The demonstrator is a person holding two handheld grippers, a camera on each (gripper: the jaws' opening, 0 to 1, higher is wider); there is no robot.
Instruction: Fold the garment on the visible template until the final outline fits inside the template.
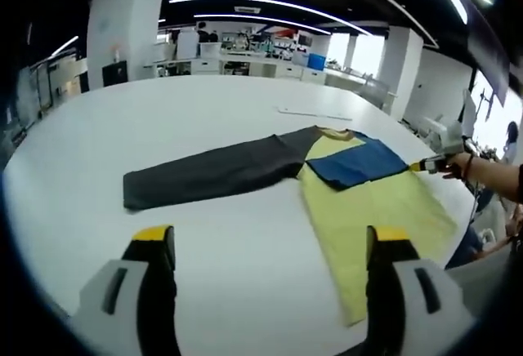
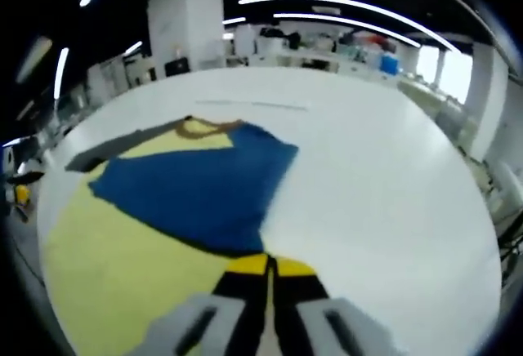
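Left gripper view: my left gripper hung over the bare table with its jaws wide apart and nothing between them. I think it waited there so it could go for the grey sleeve next.
Shirt: the shirt lay flat on the white table, a bit ahead of my left gripper and to its right. Its body was yellow.
Grey sleeve: the grey sleeve stuck straight out to the side. It looked not yet folded, so the shirt was too wide.
Blue sleeve: the blue sleeve lay folded over the yellow chest, near the collar. That made this side narrow.
Right gripper view: my right gripper had its jaws pressed together right at the blue sleeve edge. I could not tell if any cloth was pinched in them.
Right hand: in the left gripper view, my hand held that gripper at the far side of the shirt.
Template: I could not make one out under the shirt.
Job so far: my guess is it was about half done.
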